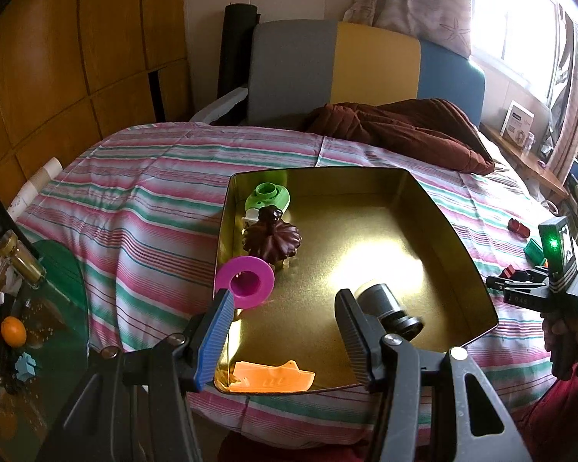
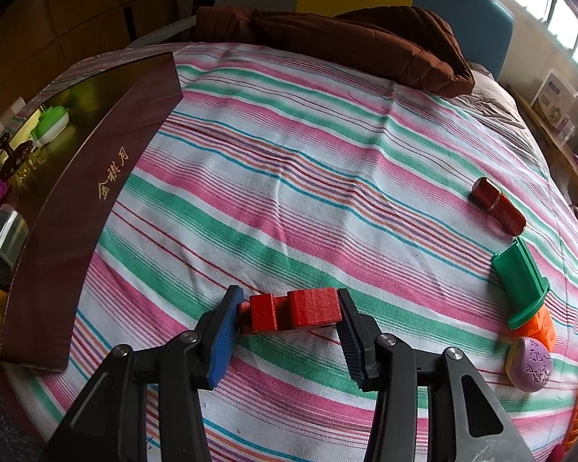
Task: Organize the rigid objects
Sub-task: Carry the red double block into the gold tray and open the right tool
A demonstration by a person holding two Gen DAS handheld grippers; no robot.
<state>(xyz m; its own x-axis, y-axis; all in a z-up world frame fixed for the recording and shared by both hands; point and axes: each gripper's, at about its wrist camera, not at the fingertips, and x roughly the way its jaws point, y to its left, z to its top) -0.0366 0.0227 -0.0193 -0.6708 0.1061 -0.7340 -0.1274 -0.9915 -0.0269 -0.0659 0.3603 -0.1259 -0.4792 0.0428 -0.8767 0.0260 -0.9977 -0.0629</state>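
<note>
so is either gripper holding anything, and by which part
The right gripper has its fingers against the two ends of the red block toy on the bedspread. The left gripper is open over the gold tin, holding nothing.

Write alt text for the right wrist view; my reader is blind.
The right tongs straddle a red toy block on a striped bedsheet, not visibly squeezing it. A dark tin sits left; more toys lie right.
</note>
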